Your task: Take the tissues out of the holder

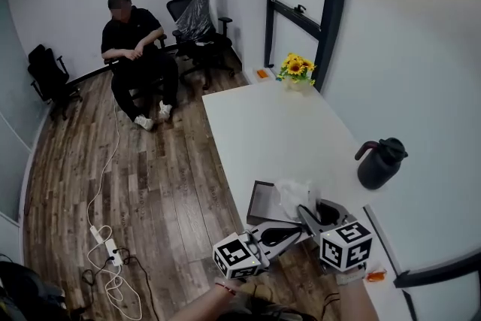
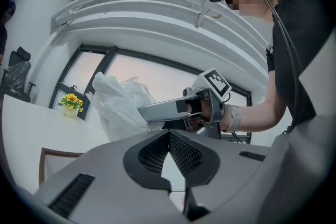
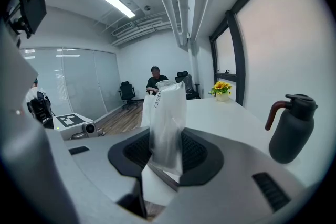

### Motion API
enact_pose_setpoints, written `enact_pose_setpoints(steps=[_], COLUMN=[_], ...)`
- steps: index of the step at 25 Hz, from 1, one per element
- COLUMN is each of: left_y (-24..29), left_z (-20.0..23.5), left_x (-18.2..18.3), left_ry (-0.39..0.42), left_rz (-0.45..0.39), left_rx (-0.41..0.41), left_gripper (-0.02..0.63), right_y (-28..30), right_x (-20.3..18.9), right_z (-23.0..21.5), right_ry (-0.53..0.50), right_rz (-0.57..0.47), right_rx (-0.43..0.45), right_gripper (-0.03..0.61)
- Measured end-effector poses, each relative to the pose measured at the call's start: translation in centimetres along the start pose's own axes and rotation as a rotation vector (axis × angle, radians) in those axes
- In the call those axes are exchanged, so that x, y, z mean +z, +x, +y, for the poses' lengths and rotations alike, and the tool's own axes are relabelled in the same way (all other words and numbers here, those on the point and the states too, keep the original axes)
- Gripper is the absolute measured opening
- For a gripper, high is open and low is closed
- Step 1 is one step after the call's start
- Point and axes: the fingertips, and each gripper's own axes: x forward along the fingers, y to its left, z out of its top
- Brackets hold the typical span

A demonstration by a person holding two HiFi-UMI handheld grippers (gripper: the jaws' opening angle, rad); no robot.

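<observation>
A tissue pack in clear plastic (image 3: 167, 123) stands upright between my right gripper's (image 3: 165, 152) jaws, which are shut on its lower part. In the head view the pack (image 1: 291, 194) is lifted just above the dark rectangular holder (image 1: 261, 204) near the white table's (image 1: 285, 128) front edge, with my right gripper (image 1: 307, 211) under it. My left gripper (image 1: 298, 231) lies just in front of it, pointing right. Its jaws (image 2: 169, 134) meet at the tips with nothing between them. The left gripper view shows the pack (image 2: 121, 105) and the right gripper (image 2: 157, 111) ahead.
A black jug (image 1: 381, 162) stands at the table's right side and a pot of yellow flowers (image 1: 295, 70) at its far end. A person (image 1: 135, 56) sits on a chair beyond the table. Cables and a power strip (image 1: 109, 252) lie on the wood floor.
</observation>
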Motion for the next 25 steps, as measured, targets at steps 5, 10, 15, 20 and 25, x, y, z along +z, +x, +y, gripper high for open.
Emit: enact_pose_setpoints(steps=[5,10,15,20,25], left_y=[-0.2,-0.3,-0.6,-1.0,-1.7], left_z=[0.2,0.2,0.3,0.5,1.0], left_x=[-0.1,-0.6,-0.9,-1.0,-1.5], left_ry=[-0.009,-0.025,-0.023,-0.016,-0.013], left_rz=[0.000,0.004,0.006,0.017,0.033], left_rx=[-0.001,0.003,0.018,0.038,0.072], left_gripper=[0.008,0.008,0.008,0.008,0.008], right_y=[0.0,-0.1,-0.4,-0.7,-0.7], right_x=[0.1,-0.1,-0.4,-0.7,-1.3], right_z=[0.0,-0.2,-0.1,-0.1,-0.1], right_ry=[0.006,0.024,0.031,0.031,0.043], right_rz=[-0.015,-0.043,-0.070,-0.104,-0.123], right_rx=[-0.012,-0.026,-0.037,-0.055,-0.068], right_gripper=[0.135,0.132,0.130,0.129,0.128])
